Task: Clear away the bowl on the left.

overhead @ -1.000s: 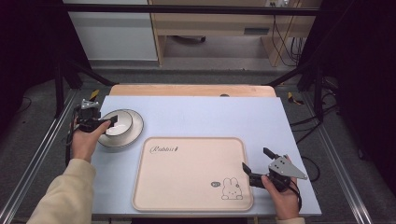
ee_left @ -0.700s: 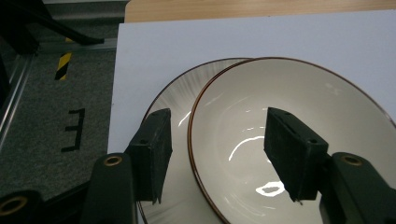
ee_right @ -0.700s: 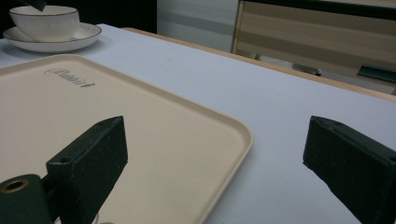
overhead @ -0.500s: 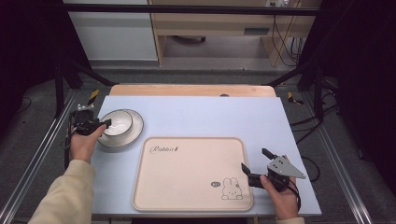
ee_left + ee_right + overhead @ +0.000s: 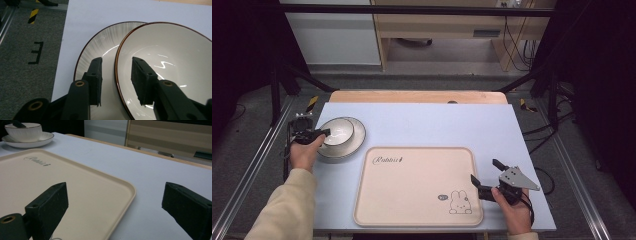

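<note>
Now the bowl (image 5: 165, 62) sits in the plate (image 5: 100, 50), its brown rim between the left gripper (image 5: 117, 77) jaws: one pad inside, one outside. Those jaws have just been closing around the rim; a gap shows, grip unfinished. Likely a lift toward the tray (image 5: 412, 200). Right gripper (image 5: 115, 207) waits, wide open, empty, straddling the tray's corner.

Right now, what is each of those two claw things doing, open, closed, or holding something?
Left gripper: jaws have just been closing astride the bowl rim, one inside, one outside; pads not yet pressing, so open.
Right gripper: open wide, holding nothing, at the tray edge.
</note>
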`<state>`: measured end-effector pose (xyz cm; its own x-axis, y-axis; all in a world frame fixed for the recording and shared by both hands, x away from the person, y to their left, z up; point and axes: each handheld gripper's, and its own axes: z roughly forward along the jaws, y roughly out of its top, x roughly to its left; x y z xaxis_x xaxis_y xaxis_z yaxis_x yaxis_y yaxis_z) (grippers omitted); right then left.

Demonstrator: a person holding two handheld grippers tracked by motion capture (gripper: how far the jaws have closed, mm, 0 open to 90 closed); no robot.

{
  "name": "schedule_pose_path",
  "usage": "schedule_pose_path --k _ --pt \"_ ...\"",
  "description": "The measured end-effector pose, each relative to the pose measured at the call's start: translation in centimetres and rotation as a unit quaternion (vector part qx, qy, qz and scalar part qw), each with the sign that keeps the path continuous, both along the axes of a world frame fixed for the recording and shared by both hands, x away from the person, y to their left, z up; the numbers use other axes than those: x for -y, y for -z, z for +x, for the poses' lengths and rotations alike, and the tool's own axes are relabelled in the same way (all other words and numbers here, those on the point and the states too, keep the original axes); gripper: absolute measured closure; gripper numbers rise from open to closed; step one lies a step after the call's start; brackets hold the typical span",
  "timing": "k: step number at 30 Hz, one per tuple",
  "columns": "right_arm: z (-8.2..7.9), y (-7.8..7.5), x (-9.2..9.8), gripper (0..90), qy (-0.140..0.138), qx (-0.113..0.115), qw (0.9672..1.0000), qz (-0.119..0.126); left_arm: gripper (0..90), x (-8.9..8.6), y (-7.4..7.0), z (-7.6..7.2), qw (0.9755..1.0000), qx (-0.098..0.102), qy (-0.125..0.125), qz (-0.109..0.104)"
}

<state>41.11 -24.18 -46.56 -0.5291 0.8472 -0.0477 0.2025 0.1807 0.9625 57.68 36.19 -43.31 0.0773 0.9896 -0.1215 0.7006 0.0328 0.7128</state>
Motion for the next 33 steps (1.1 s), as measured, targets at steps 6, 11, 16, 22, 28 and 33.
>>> schedule_pose_path --k 6,11,16,22,28,33 --pt "0.1 0.1 0.0 7.0 -0.001 -0.001 1.0000 -0.002 69.2 -0.2 0.3 0.3 1.0000 -0.008 -0.001 -0.001" --pt "0.1 0.0 0.0 7.0 -0.002 -0.001 1.0000 -0.002 75.6 -0.3 0.5 0.5 0.9998 -0.018 0.000 -0.010" --pt "0.1 0.1 0.0 7.0 -0.002 -0.001 1.0000 -0.003 82.1 -0.3 0.5 0.6 0.9992 -0.036 0.011 -0.017" --pt "0.0 -0.1 -0.1 6.9 -0.003 0.002 1.0000 -0.001 83.0 -0.4 0.1 -0.2 0.9984 -0.033 0.005 -0.046" --pt "-0.3 -0.3 -0.1 6.8 -0.005 0.012 0.9999 -0.004 82.5 -0.6 -1.2 -1.3 0.9978 -0.007 -0.009 -0.066" --pt "-0.4 -0.4 0.1 6.8 -0.004 0.020 0.9998 -0.002 82.5 0.0 -2.6 -1.7 0.9982 0.005 0.015 -0.057"
